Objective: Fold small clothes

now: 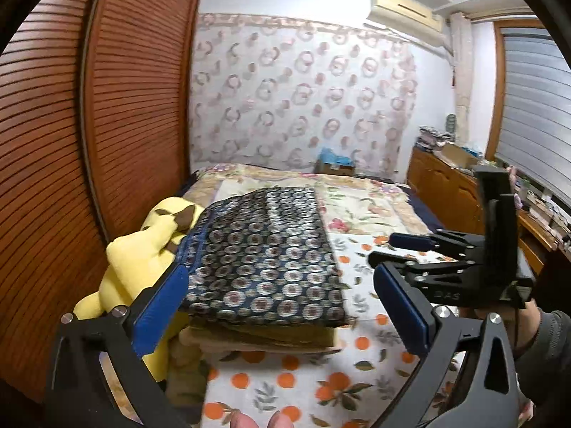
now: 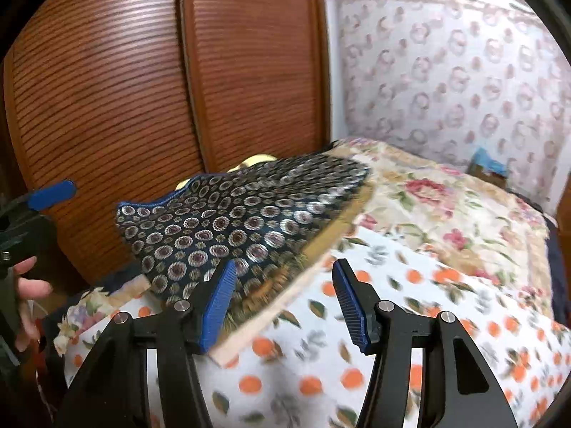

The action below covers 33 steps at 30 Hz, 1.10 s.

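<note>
Folded cloth (image 1: 264,253): dark, medallion-patterned, flat rectangle atop tan stack (image 1: 271,335).

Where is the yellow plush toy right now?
In the left wrist view, the yellow plush toy lies at the bed's left edge, between the wooden wardrobe and the folded patterned cloth.
</note>
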Motion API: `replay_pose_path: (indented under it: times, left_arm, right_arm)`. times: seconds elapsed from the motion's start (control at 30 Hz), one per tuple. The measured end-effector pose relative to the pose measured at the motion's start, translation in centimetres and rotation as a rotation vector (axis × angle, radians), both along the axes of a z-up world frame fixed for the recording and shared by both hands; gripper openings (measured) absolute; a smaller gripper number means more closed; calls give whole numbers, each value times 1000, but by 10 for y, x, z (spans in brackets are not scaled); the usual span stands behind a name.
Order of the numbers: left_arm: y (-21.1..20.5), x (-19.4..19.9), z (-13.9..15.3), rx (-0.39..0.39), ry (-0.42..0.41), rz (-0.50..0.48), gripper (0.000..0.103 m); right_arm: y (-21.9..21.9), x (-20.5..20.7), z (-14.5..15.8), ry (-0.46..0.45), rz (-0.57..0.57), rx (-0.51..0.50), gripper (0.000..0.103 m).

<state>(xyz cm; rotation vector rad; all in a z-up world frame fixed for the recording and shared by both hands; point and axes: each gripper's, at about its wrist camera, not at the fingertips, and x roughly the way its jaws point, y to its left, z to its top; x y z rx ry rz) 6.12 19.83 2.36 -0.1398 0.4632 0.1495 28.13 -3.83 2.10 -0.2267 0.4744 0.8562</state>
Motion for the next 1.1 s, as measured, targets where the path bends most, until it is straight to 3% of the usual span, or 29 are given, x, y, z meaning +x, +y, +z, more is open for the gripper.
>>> replay_pose_path:
  times: [0.07,0.3,0.67,1.1]
  left_arm:
    - [-11,0,5,10,-10,-25,103]
    - [-48,0,15,18,-27,-80,103]
    - [-108,2,28,57,-43,-149,103]
    - [-155,-7,55,71,-72,-171,103]
  right_arm:
    - [-22,-17,8,-9,-30,23,59]
    - [-87,-70,26,-37,-122,84,80]
    - [-162,-152,47,-107,-331,123,80]
    - [-202,-214,60,-189,-538,181,80]
